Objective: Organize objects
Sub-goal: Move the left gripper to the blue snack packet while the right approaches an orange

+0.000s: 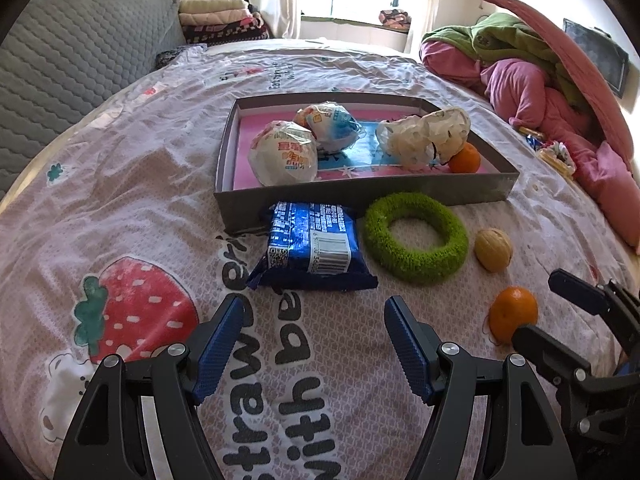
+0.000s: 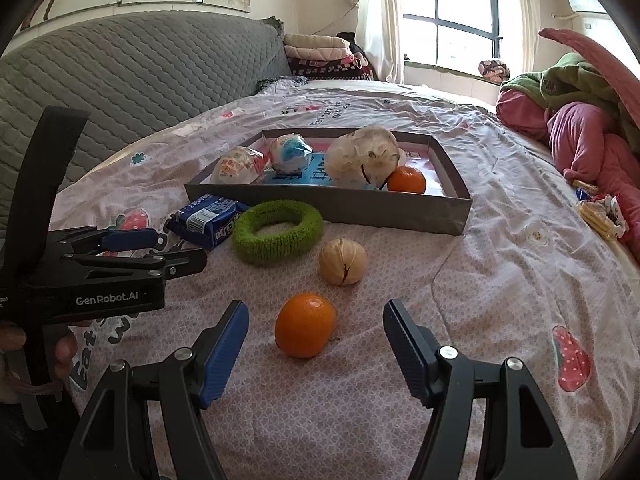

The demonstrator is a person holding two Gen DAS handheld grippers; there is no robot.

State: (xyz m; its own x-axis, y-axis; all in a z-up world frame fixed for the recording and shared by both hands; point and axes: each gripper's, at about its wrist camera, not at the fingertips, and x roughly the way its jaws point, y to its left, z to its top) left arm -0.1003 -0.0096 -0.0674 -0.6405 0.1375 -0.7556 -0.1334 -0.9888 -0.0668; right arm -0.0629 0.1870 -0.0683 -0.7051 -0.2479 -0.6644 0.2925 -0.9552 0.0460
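On strawberry-print bedspread (image 1: 132, 200), grey box (image 1: 360, 196)

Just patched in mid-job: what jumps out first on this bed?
The grey tray in the middle of the strawberry-print bedspread already holds three wrapped bundles and an orange. In front of it lie a blue snack packet, a green fuzzy ring, a walnut and a loose orange, the last framed by the open right hand-held gripper.

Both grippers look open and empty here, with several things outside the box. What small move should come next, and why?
Probably ease the right gripper forward and down around the loose orange. Its jaws stand open with the orange centred just ahead of them, while the grey box already holds another orange, so this one likely goes there too.
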